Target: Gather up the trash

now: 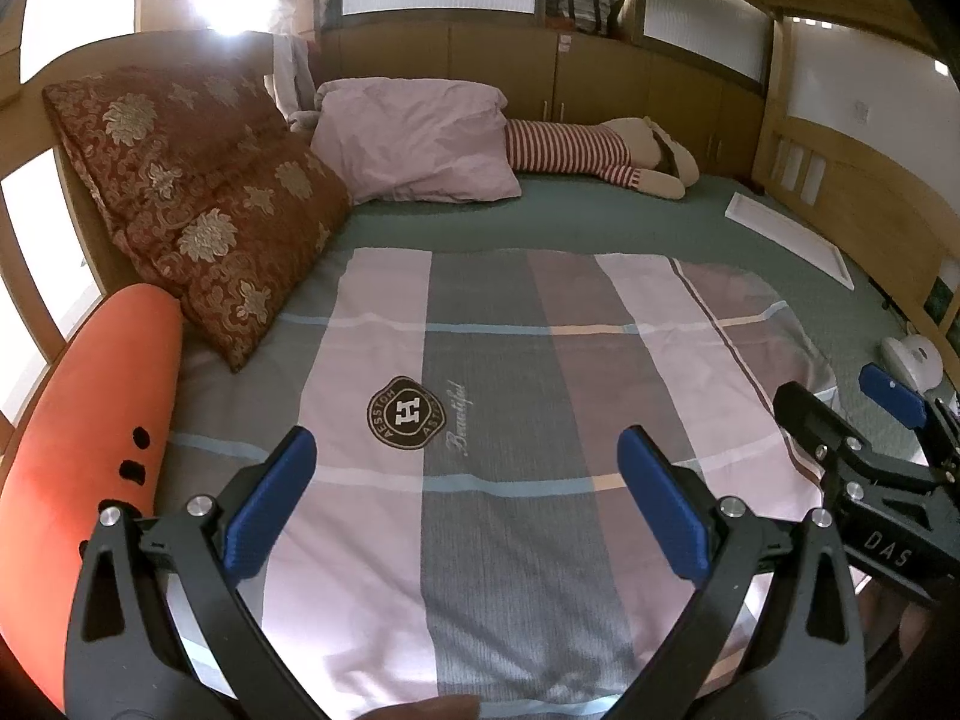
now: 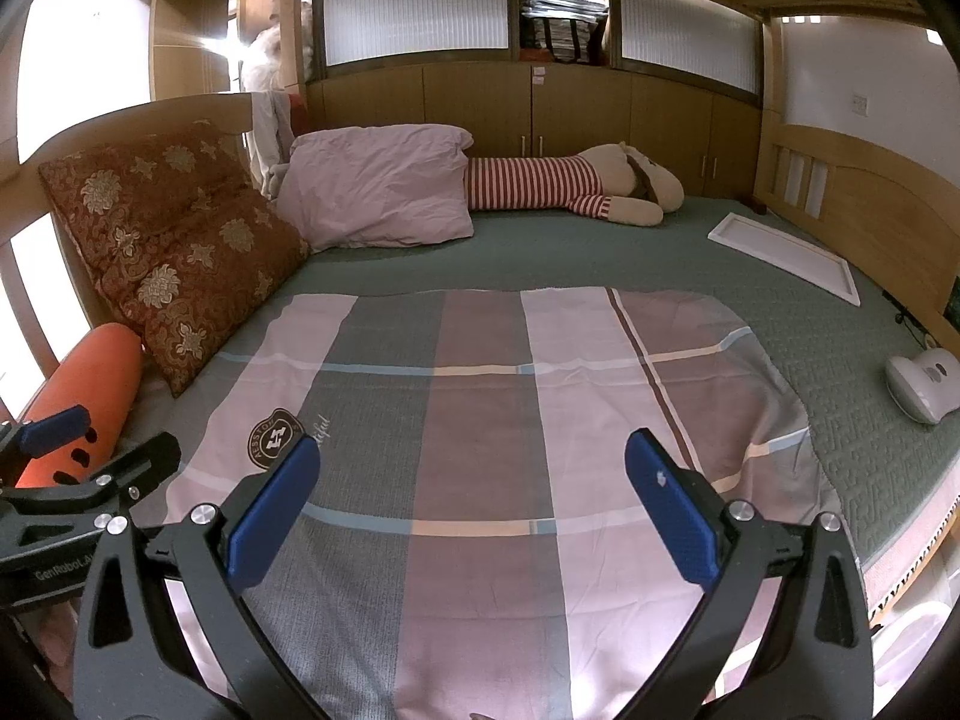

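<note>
My left gripper (image 1: 465, 444) hovers open over the checked blanket (image 1: 492, 372) near its round logo (image 1: 409, 414), with nothing between the blue pads. Beside it, my right gripper (image 2: 473, 447) also stands open and empty over the same blanket (image 2: 480, 408). Each gripper shows at the edge of the other's view: the right gripper (image 1: 834, 396) and the left gripper (image 2: 108, 438). I can make out no loose scrap or wrapper on the bed. A white flat rectangular frame (image 2: 786, 255) lies on the green sheet at the far right.
An orange bolster (image 1: 90, 468) and a red floral cushion (image 1: 204, 210) line the left side. A pink pillow (image 2: 378, 192) and a striped plush toy (image 2: 570, 183) lie at the back. A white handheld device (image 2: 924, 384) rests near the right edge. Wooden cabinets (image 2: 480, 114) stand behind.
</note>
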Available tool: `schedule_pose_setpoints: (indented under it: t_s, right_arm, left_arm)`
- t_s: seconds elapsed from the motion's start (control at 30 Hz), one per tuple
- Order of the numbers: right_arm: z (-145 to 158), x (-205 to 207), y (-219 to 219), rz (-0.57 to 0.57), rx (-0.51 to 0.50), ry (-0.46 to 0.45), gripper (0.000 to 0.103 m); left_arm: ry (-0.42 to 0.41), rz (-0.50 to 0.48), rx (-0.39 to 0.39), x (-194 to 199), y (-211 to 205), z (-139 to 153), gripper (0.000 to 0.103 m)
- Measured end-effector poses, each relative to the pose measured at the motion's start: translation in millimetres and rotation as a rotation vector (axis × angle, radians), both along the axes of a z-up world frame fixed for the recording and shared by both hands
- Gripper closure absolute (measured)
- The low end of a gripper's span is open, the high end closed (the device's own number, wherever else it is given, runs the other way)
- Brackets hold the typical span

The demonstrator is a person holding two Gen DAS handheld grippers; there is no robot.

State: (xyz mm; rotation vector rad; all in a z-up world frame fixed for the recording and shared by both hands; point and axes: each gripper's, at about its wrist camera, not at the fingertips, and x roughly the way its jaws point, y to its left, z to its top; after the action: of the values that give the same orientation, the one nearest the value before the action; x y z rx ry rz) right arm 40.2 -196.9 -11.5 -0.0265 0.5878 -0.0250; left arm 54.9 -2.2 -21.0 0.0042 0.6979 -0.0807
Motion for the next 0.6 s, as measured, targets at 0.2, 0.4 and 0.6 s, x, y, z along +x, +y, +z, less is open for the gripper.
schedule_pose_setpoints:
  t_s: [0.2,0.4,0.6]
  right_arm:
    - [-0.8,0.5,-0.2,0.0,0.0,0.0,0.003]
    - [-2.7,0.2,-0.8,0.004,-0.003,0.005,0.003]
    - [-5.6,0.0,-0.7,0.006,-0.004,0.006,0.003]
  left_arm:
    - [0.006,-0.003,0.003,0.6,-0.3,-0.7,0.003]
    - [0.0,0.001,0.013,0.4,-0.5,-0.5,0.003]
    - [-0.001,0.007,0.03,-0.9,-0.2,-2.2,0.003]
